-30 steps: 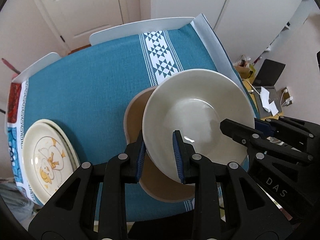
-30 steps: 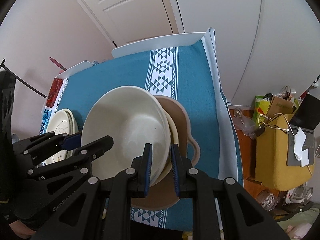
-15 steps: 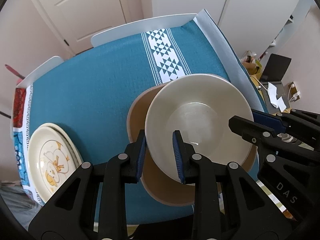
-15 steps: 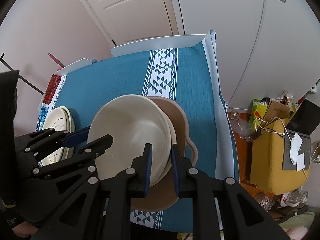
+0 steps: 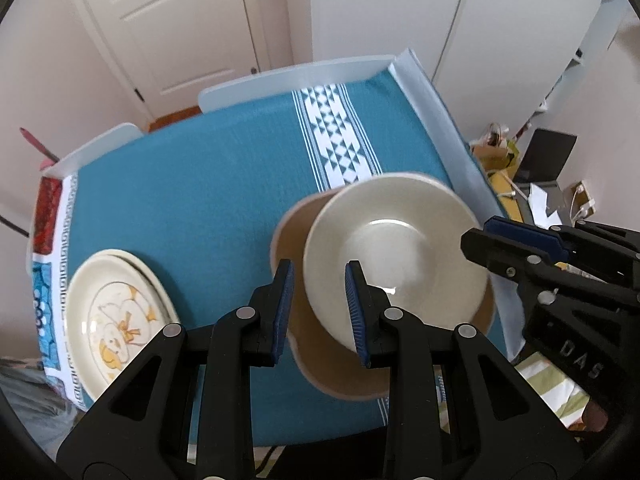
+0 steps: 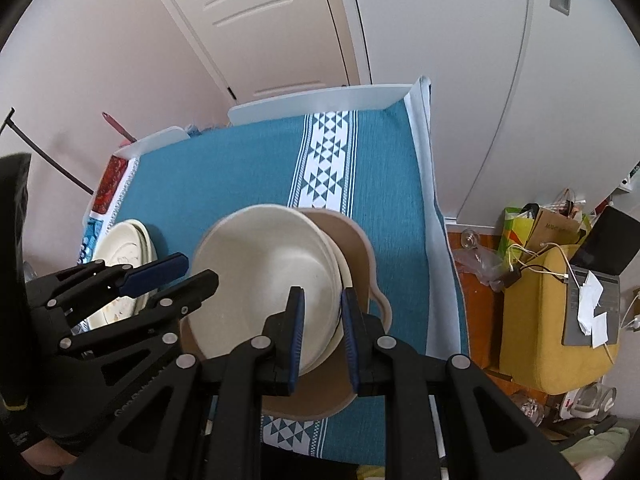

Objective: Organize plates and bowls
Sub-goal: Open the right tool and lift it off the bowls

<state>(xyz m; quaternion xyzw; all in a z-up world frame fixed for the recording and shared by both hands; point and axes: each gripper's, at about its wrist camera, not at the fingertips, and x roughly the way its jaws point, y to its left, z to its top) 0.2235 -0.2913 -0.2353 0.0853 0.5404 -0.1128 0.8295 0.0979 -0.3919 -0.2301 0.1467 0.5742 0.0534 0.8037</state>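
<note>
A cream bowl rests nested in a tan eared bowl near the table's near right corner. My left gripper stands with its jaws either side of the cream bowl's left rim; whether the pads touch it I cannot tell. My right gripper stands around the stacked rims on the right side, where a second cream rim shows under the top bowl. Its jaws show a gap too. A stack of cream plates with a duck picture lies at the table's left.
A teal tablecloth with a white patterned stripe covers the table. White chair backs stand at the far edge. A door and cupboards are behind. Floor clutter, a yellow box and a laptop lie to the right.
Both grippers have pulled back and up from the table, so the bowls look smaller. The left jaws are wider around the bowl rim. The bowls now sit low in the tan bowl.
</note>
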